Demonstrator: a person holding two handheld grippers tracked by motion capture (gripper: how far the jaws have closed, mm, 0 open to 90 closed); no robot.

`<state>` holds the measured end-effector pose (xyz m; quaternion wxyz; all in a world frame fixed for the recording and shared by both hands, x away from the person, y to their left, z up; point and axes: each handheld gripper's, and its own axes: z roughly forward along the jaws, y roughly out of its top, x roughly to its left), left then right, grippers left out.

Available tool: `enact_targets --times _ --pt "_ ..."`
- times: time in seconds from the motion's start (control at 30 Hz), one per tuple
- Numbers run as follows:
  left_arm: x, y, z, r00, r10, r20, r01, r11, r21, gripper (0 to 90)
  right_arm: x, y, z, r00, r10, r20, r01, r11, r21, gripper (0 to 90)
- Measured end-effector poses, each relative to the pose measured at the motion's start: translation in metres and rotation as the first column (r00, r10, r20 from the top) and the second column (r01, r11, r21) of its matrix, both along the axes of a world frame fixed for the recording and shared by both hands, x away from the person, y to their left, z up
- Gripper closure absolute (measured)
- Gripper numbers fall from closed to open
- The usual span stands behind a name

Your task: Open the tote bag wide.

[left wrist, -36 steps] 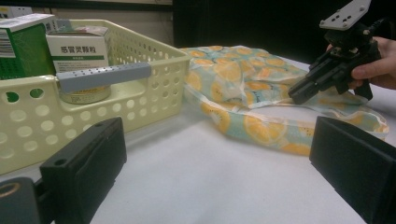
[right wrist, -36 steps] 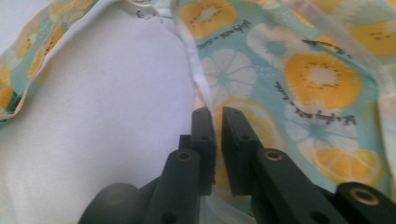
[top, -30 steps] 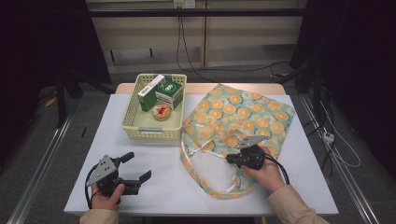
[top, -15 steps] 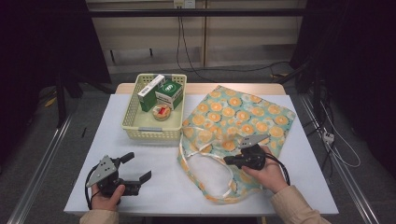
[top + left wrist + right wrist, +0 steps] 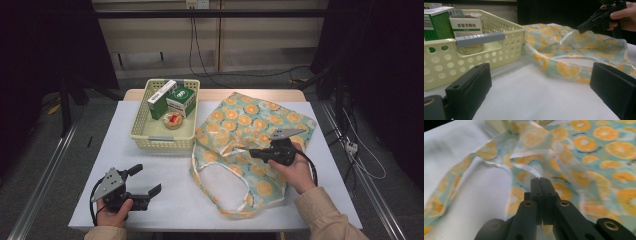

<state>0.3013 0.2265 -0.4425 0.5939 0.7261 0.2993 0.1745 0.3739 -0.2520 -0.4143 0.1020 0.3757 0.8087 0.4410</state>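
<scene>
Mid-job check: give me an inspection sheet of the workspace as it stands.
Surface: white table, bare in front.
Job's things: orange-print bag lying flat, its opening edge pinched up.
Clutter: yellow basket holding green boxes and a small tin.
Grippers: right gripper shut on the bag's edge; left gripper open, low over the table.
Cables: a cable trails from the right gripper.
Surroundings: dark, wires on the floor behind.

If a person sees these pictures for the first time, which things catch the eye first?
First the orange-print bag, spread over the right half of the white table, with the right gripper shut on its edge. Next the pale yellow basket behind on the left, holding green boxes. The left gripper rests open at the near left.
</scene>
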Motion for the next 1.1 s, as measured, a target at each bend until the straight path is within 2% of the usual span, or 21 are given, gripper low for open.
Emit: enact_targets --times 0.17,0.37,0.5,0.57,0.63,0.7,0.8,0.87,0.97,1.1 --pt "0.0 0.001 0.0 1.0 -0.001 0.001 0.001 1.0 0.002 3.8 0.008 -0.014 -0.007 0.9977 -0.064 -0.019 0.065 0.998 0.005 90.0" --pt "0.0 0.001 0.0 1.0 -0.003 0.001 0.003 1.0 0.004 3.8 0.016 -0.024 -0.02 0.9925 -0.114 -0.042 0.113 0.993 -0.033 90.0" --pt "0.0 0.0 0.0 1.0 -0.003 -0.004 0.003 1.0 0.001 3.8 0.022 -0.026 -0.027 0.9889 -0.145 -0.033 0.142 0.987 -0.067 89.9" --pt "0.0 0.001 -0.001 1.0 -0.005 -0.002 0.005 1.0 0.005 3.8 0.025 -0.028 -0.031 0.9862 -0.16 -0.042 0.156 0.984 -0.086 89.5" --pt "0.0 0.001 -0.001 1.0 -0.002 -0.004 0.002 1.0 0.007 3.8 0.026 -0.029 -0.035 0.9848 -0.168 -0.045 0.161 0.979 -0.126 88.1" --pt "0.0 0.001 -0.001 1.0 -0.001 -0.004 0.001 1.0 0.002 3.8 0.026 -0.03 -0.038 0.9847 -0.17 -0.039 0.162 0.975 -0.154 87.3" --pt "0.0 0.002 -0.001 1.0 0.0 -0.005 0.0 1.0 0.004 3.7 0.023 -0.03 -0.038 0.9863 -0.16 -0.041 0.152 0.978 -0.143 84.8" --pt "0.0 0.001 -0.001 1.0 0.0 -0.004 0.0 1.0 0.008 3.7 0.021 -0.028 -0.037 0.9879 -0.151 -0.037 0.144 0.979 -0.146 79.7" --pt "0.0 0.001 -0.001 1.0 -0.002 -0.002 0.002 1.0 0.009 3.8 0.017 -0.022 -0.031 0.993 -0.116 -0.021 0.113 0.985 -0.127 74.7" --pt "0.0 0.001 -0.001 1.0 -0.002 -0.003 0.002 1.0 0.009 3.7 0.012 -0.01 -0.021 0.9962 -0.085 0.02 0.086 0.989 -0.122 64.7"
